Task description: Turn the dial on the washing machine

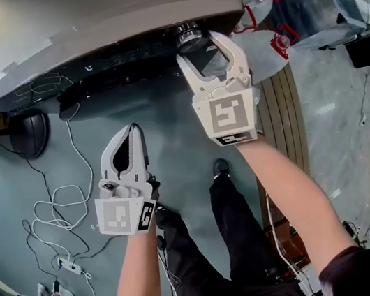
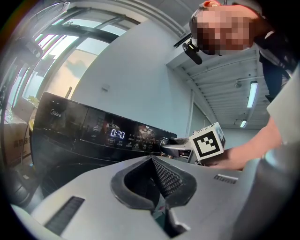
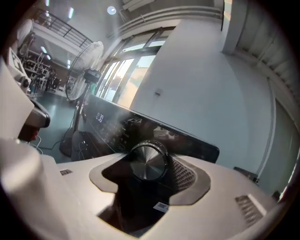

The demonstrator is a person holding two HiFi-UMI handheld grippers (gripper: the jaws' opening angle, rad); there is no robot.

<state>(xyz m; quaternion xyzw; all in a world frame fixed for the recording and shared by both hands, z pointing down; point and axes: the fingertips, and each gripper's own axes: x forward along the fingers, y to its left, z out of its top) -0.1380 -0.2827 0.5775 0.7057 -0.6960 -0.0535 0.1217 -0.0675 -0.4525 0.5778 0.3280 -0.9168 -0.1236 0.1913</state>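
brushed grey metal covers the flat top of the washing machine, a broad box with rounded corners. along its front runs a glossy black control panel, smooth and slightly curved, and it reflects the room. below, the floor is a smooth blue-green sheet with a dull shine. a fan with a round wire cage stands on a thin pole beside the washer's left end, its domed black base on the floor.

the right gripper, matt white plastic with two curved jaws and a cube of black-and-white square markers, reaches up to the panel. its jaws sit closed around the dial, and a ribbed dark pad presses the dial's right side. the left gripper, the same white plastic, hangs well below the panel over the floor. its jaws are pinched together at the tips around a teardrop gap, holding nothing.

thin white cables loop loosely across the floor to the left.

the dial is a short round knob near the panel's right end, with a brushed metal face and a dark rim. left of it, small pale digits read 0:30.
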